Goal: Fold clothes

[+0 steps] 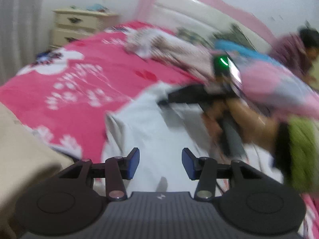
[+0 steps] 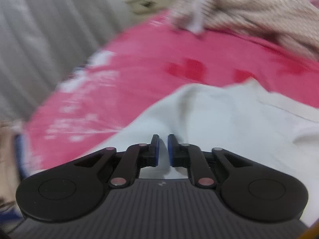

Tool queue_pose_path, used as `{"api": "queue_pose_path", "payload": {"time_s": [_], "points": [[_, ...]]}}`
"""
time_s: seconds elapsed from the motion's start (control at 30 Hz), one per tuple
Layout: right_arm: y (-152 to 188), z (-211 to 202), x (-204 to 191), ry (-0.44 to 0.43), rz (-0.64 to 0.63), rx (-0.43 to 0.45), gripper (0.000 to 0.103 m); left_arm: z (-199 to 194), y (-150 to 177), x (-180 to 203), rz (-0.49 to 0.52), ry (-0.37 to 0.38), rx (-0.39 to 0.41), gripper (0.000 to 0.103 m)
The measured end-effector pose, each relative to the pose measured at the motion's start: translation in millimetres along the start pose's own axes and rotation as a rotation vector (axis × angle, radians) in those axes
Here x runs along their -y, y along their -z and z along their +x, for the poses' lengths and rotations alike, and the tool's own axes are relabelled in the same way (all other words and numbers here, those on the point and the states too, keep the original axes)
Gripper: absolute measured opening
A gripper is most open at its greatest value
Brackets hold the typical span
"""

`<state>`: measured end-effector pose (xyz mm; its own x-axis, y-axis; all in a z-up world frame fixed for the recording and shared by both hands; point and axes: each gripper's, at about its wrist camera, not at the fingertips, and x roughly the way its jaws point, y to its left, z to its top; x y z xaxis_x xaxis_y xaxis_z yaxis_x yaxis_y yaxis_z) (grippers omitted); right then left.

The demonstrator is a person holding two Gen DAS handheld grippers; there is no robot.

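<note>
One white garment (image 1: 151, 123) lies on the pink bedspread (image 1: 79, 83), its far edge rumpled. The left gripper (image 1: 160, 163) hangs over it, jaws wide apart and empty. The right gripper (image 2: 163, 149) pinches a fold of the garment. Open bedspread stretches left, toward one dresser (image 1: 79, 25).

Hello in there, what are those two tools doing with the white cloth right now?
Left tool open, hovering over white cloth. Right tool shut on cloth, pinching a fold. Cloth lies on pink bedspread. Clothes pile behind, not in the way.
</note>
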<state>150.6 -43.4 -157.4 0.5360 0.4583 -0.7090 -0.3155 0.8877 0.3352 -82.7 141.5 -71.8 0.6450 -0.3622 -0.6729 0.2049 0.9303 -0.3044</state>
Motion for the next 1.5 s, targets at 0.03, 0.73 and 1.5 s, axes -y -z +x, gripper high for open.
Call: {"api": "queue_pose_path", "payload": {"time_s": [0.03,0.73,1.5], "points": [[-2.3,-1.4,4.9,-0.007,0.042,0.014,0.005,-4.8,4.1,1.2,0.013,0.016,-0.017,0.048],[127.4,-284.8,-54.7,-0.177,-0.442,-0.131,0.010,-83.1,109.0,31.0,0.331,0.113,-0.323,0.048],[178.7,-295.1,68.4,0.105,-0.057,-0.034,0.015,-2.5,-37.2,79.6,0.234,-0.045,-0.154,0.055]]}}
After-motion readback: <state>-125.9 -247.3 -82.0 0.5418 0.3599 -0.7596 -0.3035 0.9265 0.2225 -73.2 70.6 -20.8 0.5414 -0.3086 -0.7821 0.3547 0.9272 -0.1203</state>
